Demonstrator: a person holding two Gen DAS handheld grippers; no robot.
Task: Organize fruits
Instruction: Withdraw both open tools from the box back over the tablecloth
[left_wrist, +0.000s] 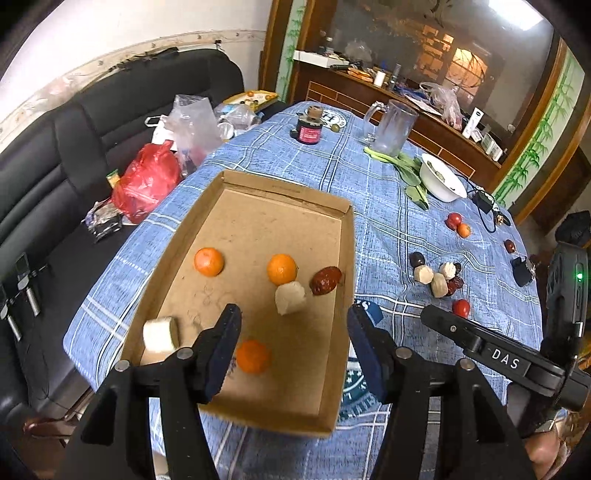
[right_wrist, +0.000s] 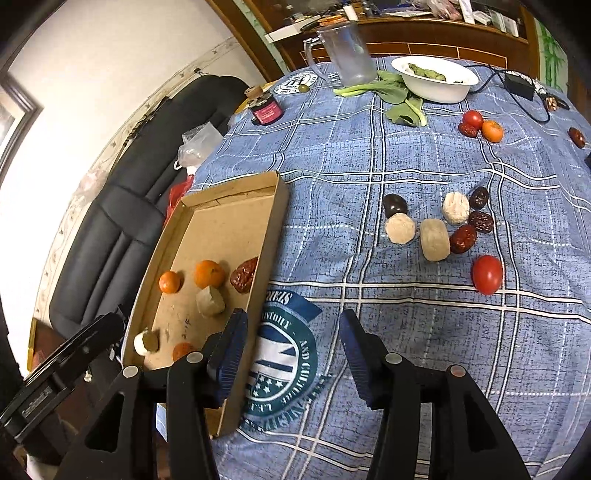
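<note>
Both claws are seen standing apart with nothing between the pads: the left claw (left_wrist: 293, 349) is held over the near end of the cardboard tray (left_wrist: 345, 258), the right claw (right_wrist: 291, 349) over the blue checked tablecloth (right_wrist: 369, 166) just beside the tray's right wall. Three mandarins, a red date (left_wrist: 325, 280) and two pale peeled pieces are already gathered in the tray. A loose cluster is left on the table: pale pieces, dark dates and a cherry tomato (right_wrist: 487, 274), with a further tomato and mandarin (right_wrist: 492, 130) lying well beyond.

The next pick is probably best made by the right claw on the near tomato, approached from above, pads closed gently across its narrow width so it is not squeezed or rolled away.

"DAS" (left_wrist: 505, 359) can be read on the right tool's label; the cloth's round emblem (right_wrist: 284, 365) is only partly legible, "AND CULTURE" among it.
</note>
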